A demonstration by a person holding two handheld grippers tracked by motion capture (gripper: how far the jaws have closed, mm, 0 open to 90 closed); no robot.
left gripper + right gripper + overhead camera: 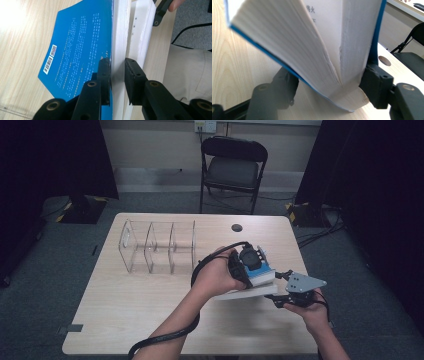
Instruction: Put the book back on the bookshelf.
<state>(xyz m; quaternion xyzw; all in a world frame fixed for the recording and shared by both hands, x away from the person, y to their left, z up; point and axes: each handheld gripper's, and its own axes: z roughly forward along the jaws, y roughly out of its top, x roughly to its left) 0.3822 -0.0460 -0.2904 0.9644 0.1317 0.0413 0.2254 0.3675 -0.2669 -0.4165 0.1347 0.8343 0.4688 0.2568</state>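
I am working in what looks like a recording room or lab. My pale wooden table stands on grey carpet, with black curtains hanging at both sides. A black folding chair waits against a plain wall that has a power socket. Yellow-and-black tape marks stand feet, and loose cables trail across the floor.
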